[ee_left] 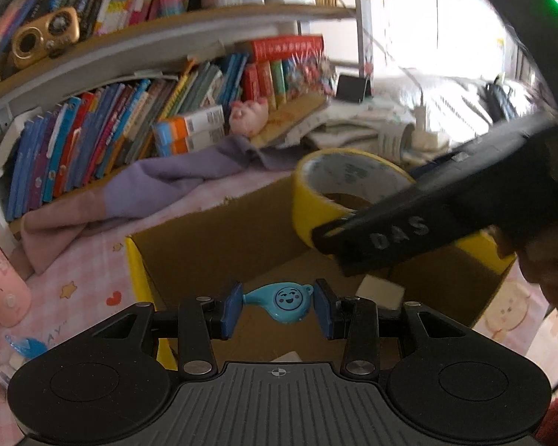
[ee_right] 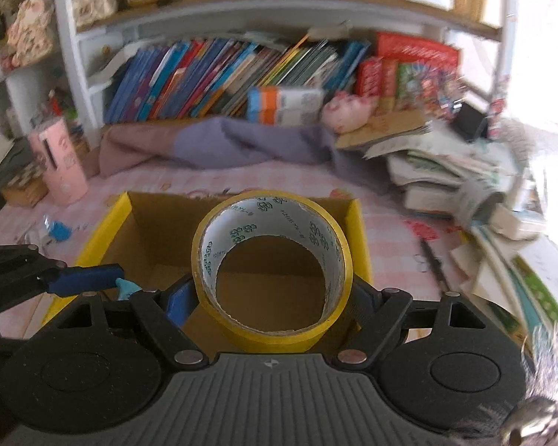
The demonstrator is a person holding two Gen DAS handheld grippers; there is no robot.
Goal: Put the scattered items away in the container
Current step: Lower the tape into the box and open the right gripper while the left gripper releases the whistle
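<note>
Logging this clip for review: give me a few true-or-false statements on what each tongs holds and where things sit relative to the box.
1. The right tongs grip a yellow tape roll. True.
2. The left tongs are empty. False: they clamp a blue smiley-face whistle.
3. Both tongs are positioned over the cardboard box. True.
4. The tape roll lies flat on the box floor. False: it is held up in the tongs, above the box.
5. A pink bottle stands on the table outside the box. True.
</note>
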